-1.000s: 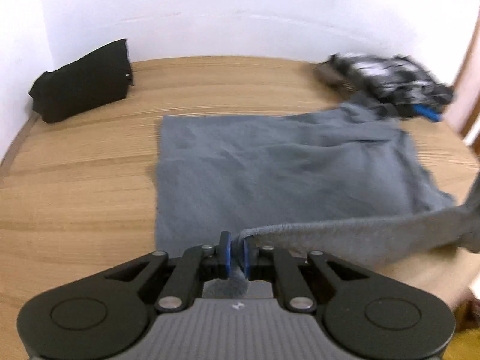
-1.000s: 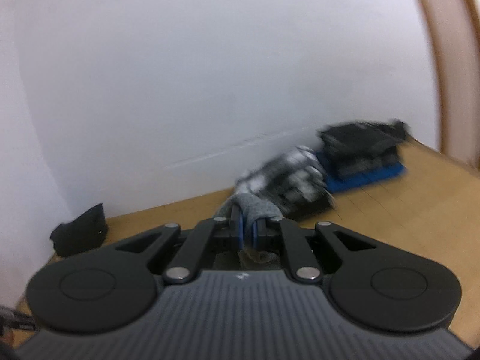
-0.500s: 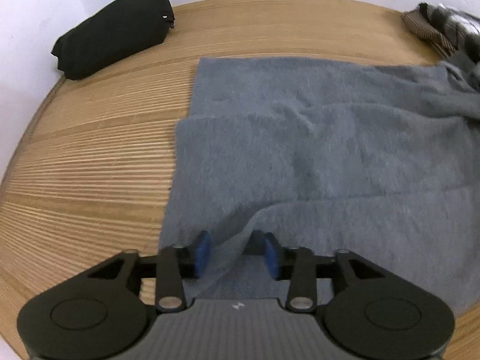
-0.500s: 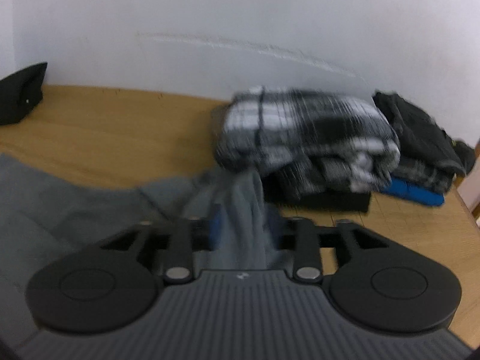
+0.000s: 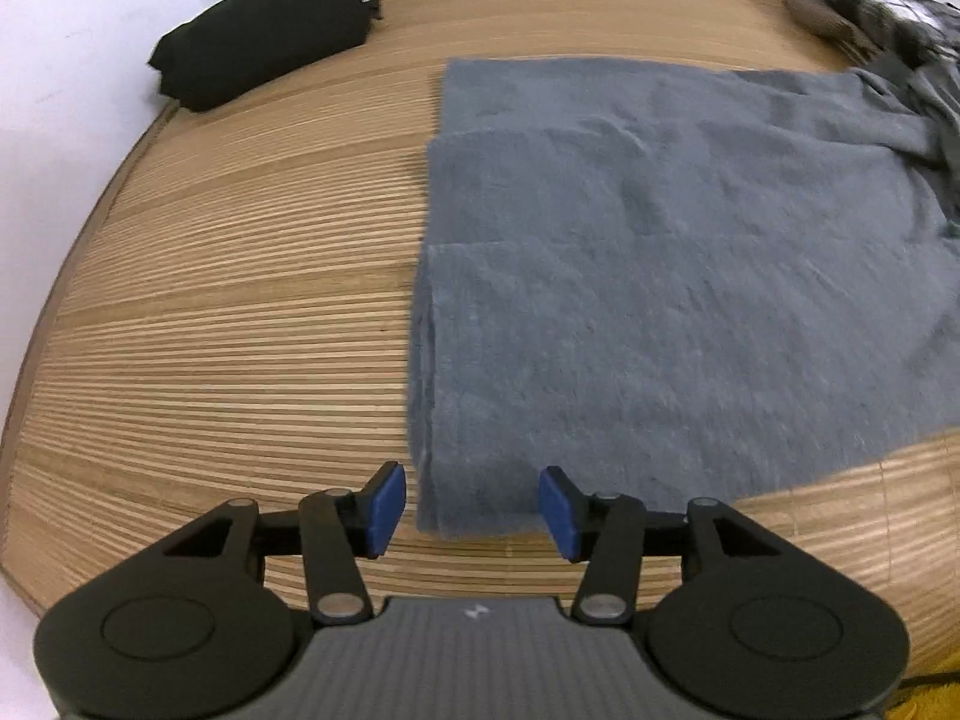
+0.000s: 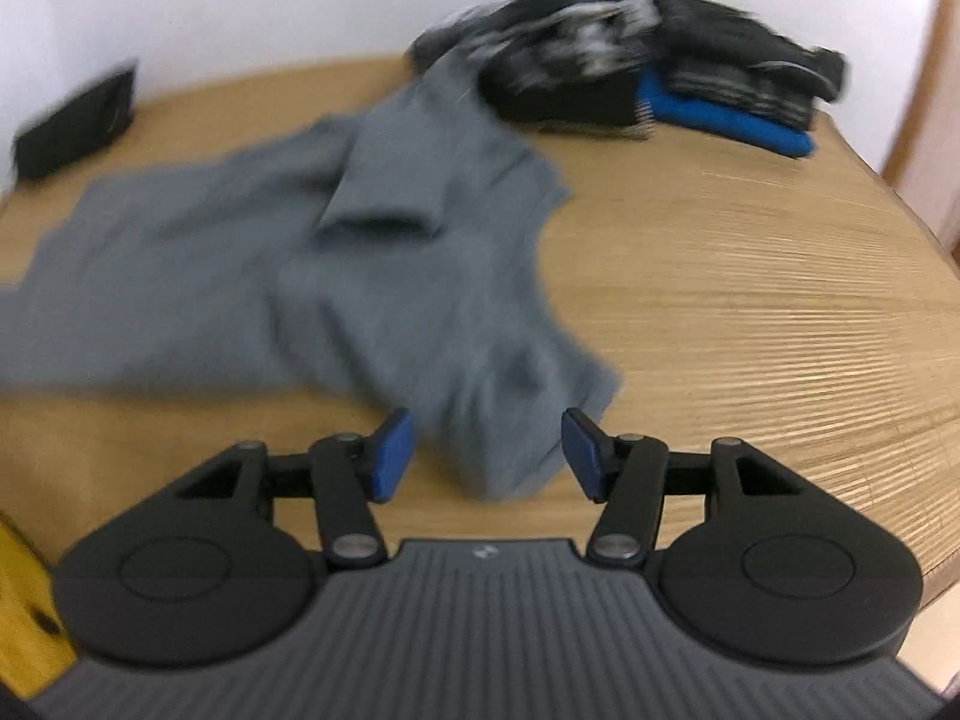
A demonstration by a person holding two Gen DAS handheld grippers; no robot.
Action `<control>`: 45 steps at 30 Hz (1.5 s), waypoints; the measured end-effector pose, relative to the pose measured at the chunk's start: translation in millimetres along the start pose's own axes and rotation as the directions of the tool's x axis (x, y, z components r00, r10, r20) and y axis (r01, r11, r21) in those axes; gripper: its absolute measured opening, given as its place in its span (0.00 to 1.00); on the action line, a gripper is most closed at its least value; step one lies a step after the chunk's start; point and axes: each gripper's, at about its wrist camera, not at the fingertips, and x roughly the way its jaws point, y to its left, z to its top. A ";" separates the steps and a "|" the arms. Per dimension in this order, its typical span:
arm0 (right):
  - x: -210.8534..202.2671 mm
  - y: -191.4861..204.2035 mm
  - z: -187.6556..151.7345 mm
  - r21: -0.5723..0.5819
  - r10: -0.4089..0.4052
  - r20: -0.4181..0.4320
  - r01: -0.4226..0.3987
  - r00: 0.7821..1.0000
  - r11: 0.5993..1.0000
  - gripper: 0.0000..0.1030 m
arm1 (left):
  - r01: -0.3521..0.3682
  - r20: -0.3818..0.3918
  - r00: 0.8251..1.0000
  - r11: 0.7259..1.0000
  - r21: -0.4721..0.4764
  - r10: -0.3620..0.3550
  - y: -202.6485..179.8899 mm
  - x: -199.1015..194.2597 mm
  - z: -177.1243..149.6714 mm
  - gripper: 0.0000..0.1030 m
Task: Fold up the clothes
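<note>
Grey garment (image 5: 690, 312) is lying flat on the wooden counter (image 5: 240, 330), freshly let go: a second ago each gripper was pinching a corner of it in the air, and both sets of jaws have just been opening, so the lifted edge is now resting folded over the layer beneath. The left gripper (image 5: 471, 510) is hovering with its blue fingers (image 5: 384, 507) standing well apart, the near corner of the cloth lying between them but untouched by either pad. The right gripper (image 6: 486, 459) is likewise spread, its fingers (image 6: 393, 459) flanking a loose flap of the same garment (image 6: 384, 276) without pressing it; that view is blurring with motion.

By my reading, one fold is now complete and the release is clean on the left, where the edges are stacking in neat stepped lines. On the right the cloth is sitting lumpier, with a sleeve-like strip doubled across the top, so some smoothing is probably needed before the next fold.

The fabric is looking soft and fuzzy, like fleece or brushed knit, thick enough to hold a rounded crease. The counter is showing fine parallel grain and a curved rim. A folded black item (image 5: 264, 42) is lying far left by the wall, and a stack of dark, plaid and blue clothes (image 6: 660, 72) is sitting at the far right, touching the grey garment's far end.
</note>
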 end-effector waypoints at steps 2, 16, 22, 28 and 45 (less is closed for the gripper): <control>14.6 9.2 -2.5 -0.038 -0.026 0.002 0.026 1.000 0.999 0.55 | 0.010 0.003 1.000 1.000 0.002 -0.010 -1.4 3.3 -1.8 0.52; 29.6 -55.8 34.7 0.094 -0.079 -0.179 0.097 0.981 0.991 0.14 | -0.002 0.031 1.000 1.000 0.001 0.002 -5.1 9.2 -13.6 0.59; 18.1 -30.4 39.0 0.009 -0.347 -0.025 0.347 0.938 0.938 0.40 | -0.050 0.067 0.997 0.997 0.056 0.046 -10.1 2.9 -7.0 0.59; -11.8 -4.1 43.9 -0.026 -0.204 0.058 0.206 0.977 0.978 0.40 | -0.056 0.081 0.996 0.989 0.134 0.045 -19.9 1.3 1.3 0.59; 55.8 141.4 11.7 -0.581 0.173 -0.078 -0.185 0.982 0.793 0.41 | -0.073 0.198 0.980 0.865 0.496 -0.031 -86.1 4.0 -24.1 0.54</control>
